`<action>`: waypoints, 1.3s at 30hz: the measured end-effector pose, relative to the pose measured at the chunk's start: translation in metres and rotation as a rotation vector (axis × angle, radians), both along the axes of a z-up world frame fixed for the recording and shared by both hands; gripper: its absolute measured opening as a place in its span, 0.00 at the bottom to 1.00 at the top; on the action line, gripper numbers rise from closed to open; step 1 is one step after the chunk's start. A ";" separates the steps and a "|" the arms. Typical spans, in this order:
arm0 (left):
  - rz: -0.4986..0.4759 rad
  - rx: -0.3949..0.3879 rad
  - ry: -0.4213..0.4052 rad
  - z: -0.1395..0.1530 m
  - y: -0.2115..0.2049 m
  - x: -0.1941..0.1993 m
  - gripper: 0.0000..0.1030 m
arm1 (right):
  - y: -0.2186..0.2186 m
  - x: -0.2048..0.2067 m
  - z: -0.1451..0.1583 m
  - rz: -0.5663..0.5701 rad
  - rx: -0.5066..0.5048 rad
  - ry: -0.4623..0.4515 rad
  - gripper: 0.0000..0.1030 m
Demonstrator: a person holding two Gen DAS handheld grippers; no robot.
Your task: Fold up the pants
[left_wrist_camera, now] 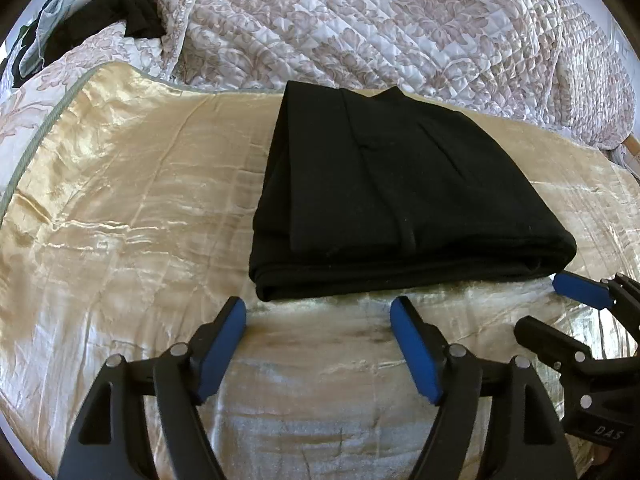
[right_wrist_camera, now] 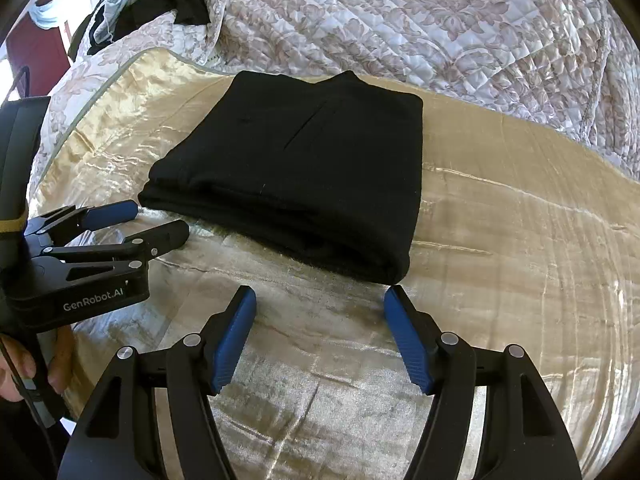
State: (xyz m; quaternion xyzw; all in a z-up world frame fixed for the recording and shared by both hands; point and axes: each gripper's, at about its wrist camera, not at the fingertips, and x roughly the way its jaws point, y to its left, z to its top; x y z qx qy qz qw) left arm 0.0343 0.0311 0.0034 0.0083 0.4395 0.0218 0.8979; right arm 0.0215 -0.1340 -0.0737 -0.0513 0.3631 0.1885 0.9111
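Observation:
Black pants (left_wrist_camera: 392, 192) lie folded into a compact rectangle on a shiny cream satin sheet (left_wrist_camera: 120, 208); they also show in the right wrist view (right_wrist_camera: 304, 168). My left gripper (left_wrist_camera: 318, 308) is open and empty, just short of the fold's near edge. It also shows at the left of the right wrist view (right_wrist_camera: 160, 220). My right gripper (right_wrist_camera: 320, 296) is open and empty, just in front of the pants' near right corner. Its tips show at the right in the left wrist view (left_wrist_camera: 556, 304).
A quilted floral bedspread (left_wrist_camera: 400, 20) covers the bed behind the sheet. A heap of dark and pale clothes (left_wrist_camera: 100, 20) lies at the far left. A hand (right_wrist_camera: 24, 364) holds the left gripper's handle.

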 end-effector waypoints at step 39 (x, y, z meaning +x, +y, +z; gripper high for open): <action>-0.002 0.002 0.008 -0.001 0.000 0.000 0.77 | 0.002 0.000 -0.001 0.000 -0.002 -0.001 0.68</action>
